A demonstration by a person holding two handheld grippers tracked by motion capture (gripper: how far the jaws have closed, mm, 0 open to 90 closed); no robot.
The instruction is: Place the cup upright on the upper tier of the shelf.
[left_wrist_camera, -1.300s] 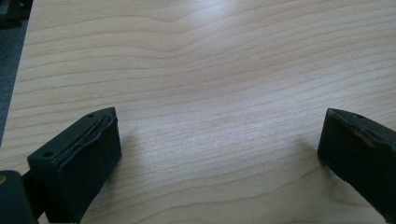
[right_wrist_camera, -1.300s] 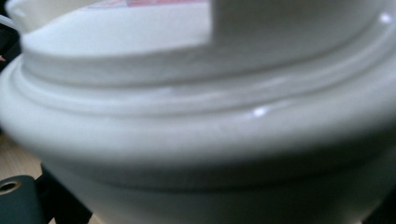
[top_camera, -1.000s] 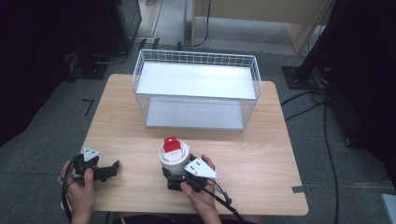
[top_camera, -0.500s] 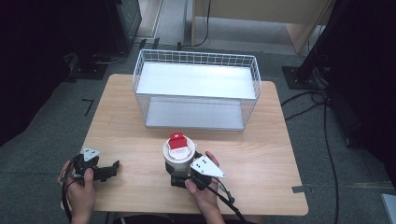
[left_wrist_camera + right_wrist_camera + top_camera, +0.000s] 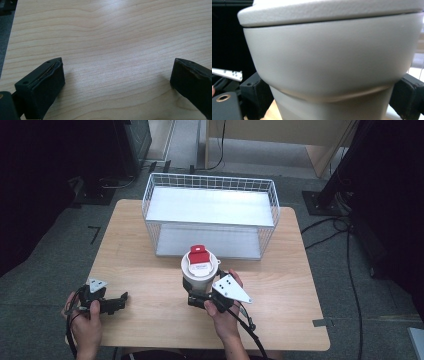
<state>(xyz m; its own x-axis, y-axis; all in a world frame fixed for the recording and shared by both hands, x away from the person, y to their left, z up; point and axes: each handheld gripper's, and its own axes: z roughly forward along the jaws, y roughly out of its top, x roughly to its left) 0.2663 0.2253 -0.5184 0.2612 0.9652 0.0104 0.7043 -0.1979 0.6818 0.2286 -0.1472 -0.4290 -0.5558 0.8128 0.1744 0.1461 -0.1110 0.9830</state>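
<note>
A white tumbler with a red flip tab on its lid is held upright over the table's front middle, just before the wire basket. My right gripper is shut on the tumbler's lower body. In the right gripper view the tumbler looms close, with one black jaw pressed against each side of its narrow lower part. My left gripper rests low at the table's front left, open. In the left gripper view its jaws stand wide apart over bare wood.
The white wire basket with a pale floor stands at the back middle of the wooden table. Dark equipment stands and cables lie on the grey floor around the table.
My right gripper has carried the tumbler a little to the right and toward the basket, slightly higher. The left gripper has stayed put.
</note>
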